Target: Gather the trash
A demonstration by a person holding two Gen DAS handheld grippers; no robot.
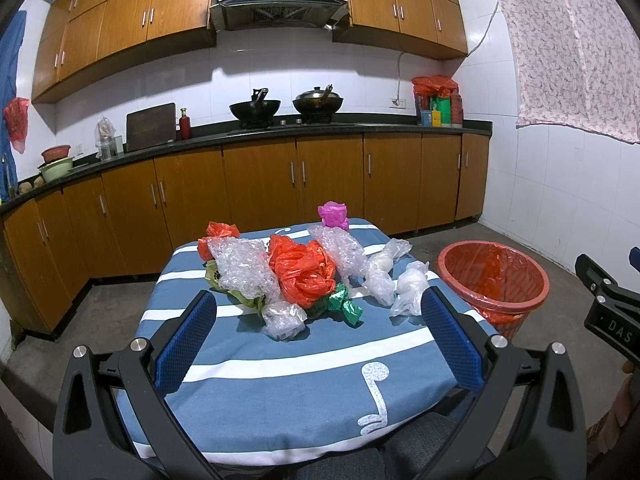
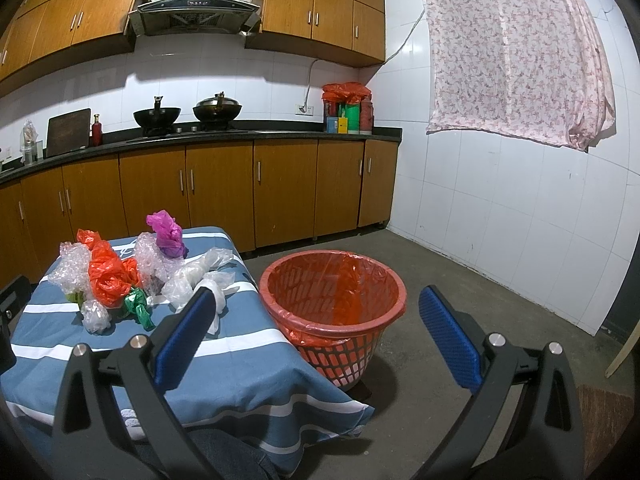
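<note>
A heap of trash lies on a table with a blue striped cloth [image 1: 280, 384]: an orange plastic bag [image 1: 302, 268], bubble wrap [image 1: 244, 266], a green wrapper [image 1: 344, 306], clear bags [image 1: 408, 288] and a pink bag [image 1: 333, 214] at the far edge. An orange lined bin [image 1: 492, 280] stands on the floor right of the table, and shows in the right wrist view [image 2: 334, 296]. My left gripper [image 1: 318, 316] is open and empty, held before the heap. My right gripper [image 2: 316, 316] is open and empty, facing the bin; the heap [image 2: 112, 276] is to its left.
Wooden cabinets and a dark counter [image 1: 280, 132] with two woks run along the back wall. A tiled wall [image 2: 500, 220] with a floral curtain [image 2: 516, 52] stands on the right. Bare concrete floor [image 2: 440, 272] surrounds the bin.
</note>
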